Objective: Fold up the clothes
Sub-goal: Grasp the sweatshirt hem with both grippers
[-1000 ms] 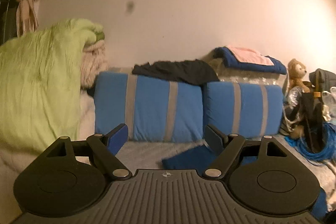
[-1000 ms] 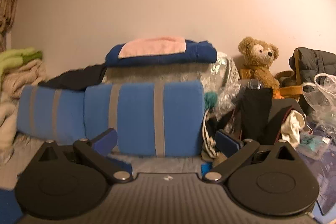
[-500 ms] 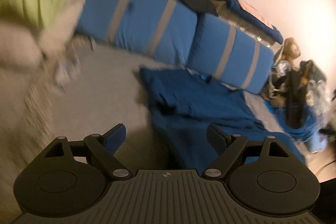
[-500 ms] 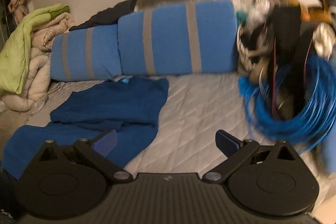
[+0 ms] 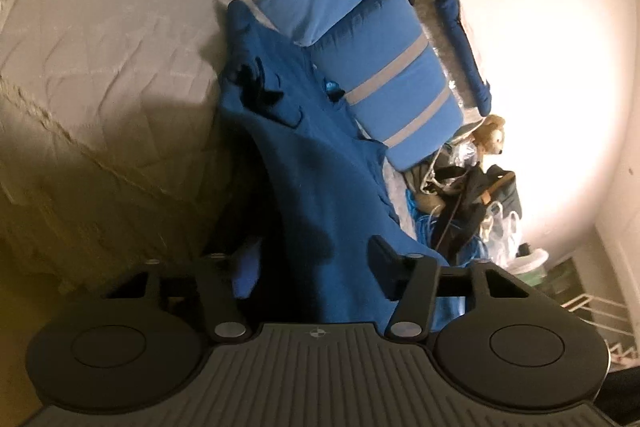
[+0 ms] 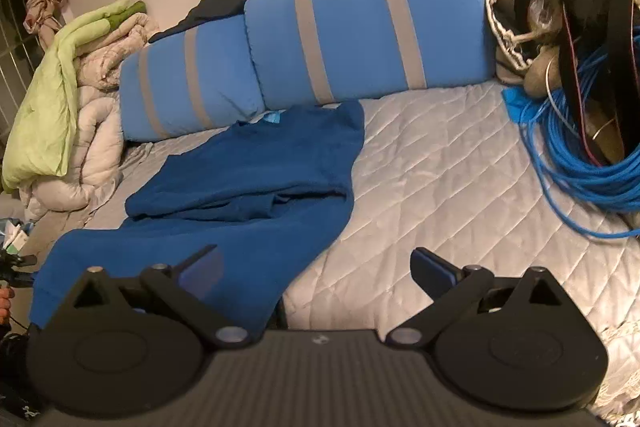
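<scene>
on the grey quilted bed (image 6: pixel 440 163) a dark blue long-sleeved top (image 6: pixel 256 179) lies spread, its collar end just beside the blue striped bolster pillows (image 6: pixel 360 27) and its hem end hanging toward the near edge of the mattress. its long axis runs from the pillows toward the camera, slanting to the near left in the right wrist view. the upper part looks bunched, with one sleeve drawn across the body, so i judge the folding barely begun: no neat fold shows, and the main folds are left to do.

the left gripper (image 5: pixel 316 263) sits at the hem end, where the cloth drapes off the bed; its jaws have just been closing and stand partly apart, the blue fabric lying between them, though the pads do not yet seem to press on it. the right gripper (image 6: pixel 316 267) hovers over the hem's other corner with its jaws wide apart, holding nothing, one finger (image 6: pixel 200 267) above the cloth and the other above bare quilt.
</scene>
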### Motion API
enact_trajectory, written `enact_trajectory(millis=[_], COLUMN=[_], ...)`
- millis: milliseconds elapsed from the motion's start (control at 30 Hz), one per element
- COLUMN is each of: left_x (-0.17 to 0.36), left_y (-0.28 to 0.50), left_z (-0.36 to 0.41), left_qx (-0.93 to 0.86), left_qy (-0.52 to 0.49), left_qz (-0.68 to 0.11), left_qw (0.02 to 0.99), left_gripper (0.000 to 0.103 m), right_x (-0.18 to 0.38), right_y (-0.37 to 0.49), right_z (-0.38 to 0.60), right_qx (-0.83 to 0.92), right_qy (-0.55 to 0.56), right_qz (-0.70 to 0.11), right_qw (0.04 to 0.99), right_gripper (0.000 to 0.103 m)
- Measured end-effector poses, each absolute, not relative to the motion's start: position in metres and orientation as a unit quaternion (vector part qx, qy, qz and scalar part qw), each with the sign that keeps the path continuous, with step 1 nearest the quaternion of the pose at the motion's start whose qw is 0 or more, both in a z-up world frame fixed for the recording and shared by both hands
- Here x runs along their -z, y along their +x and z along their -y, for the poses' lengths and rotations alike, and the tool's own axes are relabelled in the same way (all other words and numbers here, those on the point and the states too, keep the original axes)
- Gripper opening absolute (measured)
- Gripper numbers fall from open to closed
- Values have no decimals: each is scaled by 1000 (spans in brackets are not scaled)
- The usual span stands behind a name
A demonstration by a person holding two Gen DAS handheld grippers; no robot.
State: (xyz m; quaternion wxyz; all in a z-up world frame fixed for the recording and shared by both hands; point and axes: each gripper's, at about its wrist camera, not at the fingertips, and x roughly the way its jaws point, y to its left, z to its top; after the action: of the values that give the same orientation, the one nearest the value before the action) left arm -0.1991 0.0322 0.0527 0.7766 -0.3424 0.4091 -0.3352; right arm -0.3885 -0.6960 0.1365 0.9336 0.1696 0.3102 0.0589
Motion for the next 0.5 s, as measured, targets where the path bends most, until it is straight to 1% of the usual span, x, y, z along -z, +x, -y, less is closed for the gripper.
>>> enact_trajectory(millis=[33,67,133,333,367,500], left_x=[-51,-49,-47,-47,-48,-50], left_y=[-199,-199,-201,-206,-206,-207], left_z=[-31,-30,-29,-30,-30,-29], left_qx=[339,343,343,336,341,348], left_qy=[-348,-353,-356,-357,-362,-365], left_qz=[-410,-412,-412,-410,-409,-407], left_qw=[772,767,766,769,765,762], left_gripper=[45,39,36,21,13,12], right_x=[-135,-133,-130,-118,-114,-97], right_y=[-388,-388,-389,-393,-394,-396], right_z=[695,695,694,694,695,697], right_qx=[-60,-60,-61,-75,-79,-107], right_qy=[171,174,180,209,218,264], right_qz=[-311,-312,-314,-320,-321,-326], right_qw=[933,932,930,921,918,902], right_gripper=[103,103,103,103,103,102])
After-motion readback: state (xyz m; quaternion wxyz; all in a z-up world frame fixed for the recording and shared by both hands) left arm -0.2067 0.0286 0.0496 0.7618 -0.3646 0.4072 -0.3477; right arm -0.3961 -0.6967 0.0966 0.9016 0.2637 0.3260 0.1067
